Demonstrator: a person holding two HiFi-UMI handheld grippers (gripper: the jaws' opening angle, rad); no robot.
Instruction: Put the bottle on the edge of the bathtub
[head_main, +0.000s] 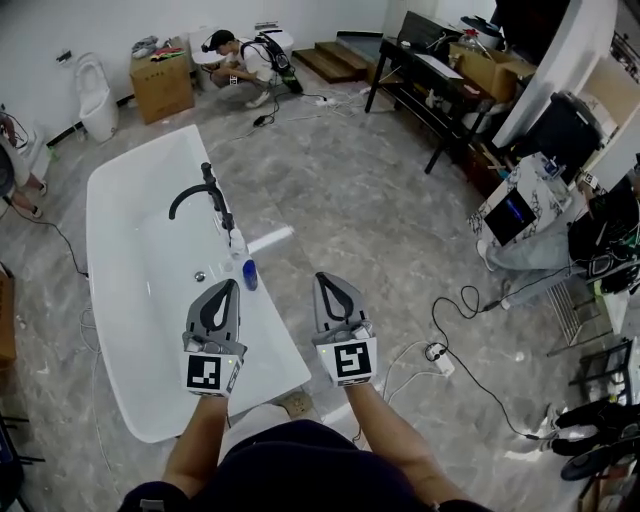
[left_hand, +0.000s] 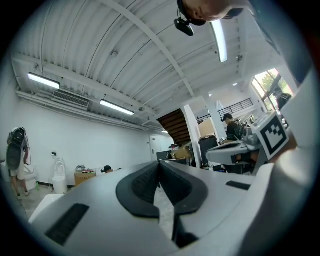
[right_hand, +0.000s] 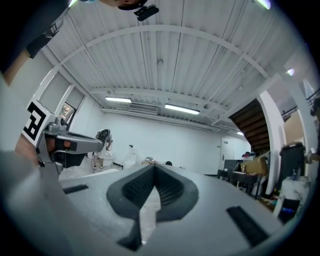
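Note:
A white bathtub (head_main: 115, 260) lies lengthwise in the head view, with a black faucet (head_main: 205, 195) on its right rim. Just in front of the faucet, a small blue bottle (head_main: 250, 274) stands on that rim beside a clear bottle (head_main: 238, 243). My left gripper (head_main: 229, 286) is held up over the rim, its tip close to the blue bottle in the picture, jaws shut and empty. My right gripper (head_main: 324, 279) hangs beside it over the floor, also shut and empty. In the left gripper view the pads (left_hand: 145, 185) meet; the right gripper view shows the same, pads (right_hand: 167, 189) together.
A person (head_main: 245, 60) crouches at the back near a cardboard box (head_main: 162, 82) and a toilet (head_main: 95, 95). A black desk (head_main: 430, 85) stands at the back right. Cables (head_main: 470, 300) trail over the floor on the right. A white tube (head_main: 272, 238) lies beside the tub.

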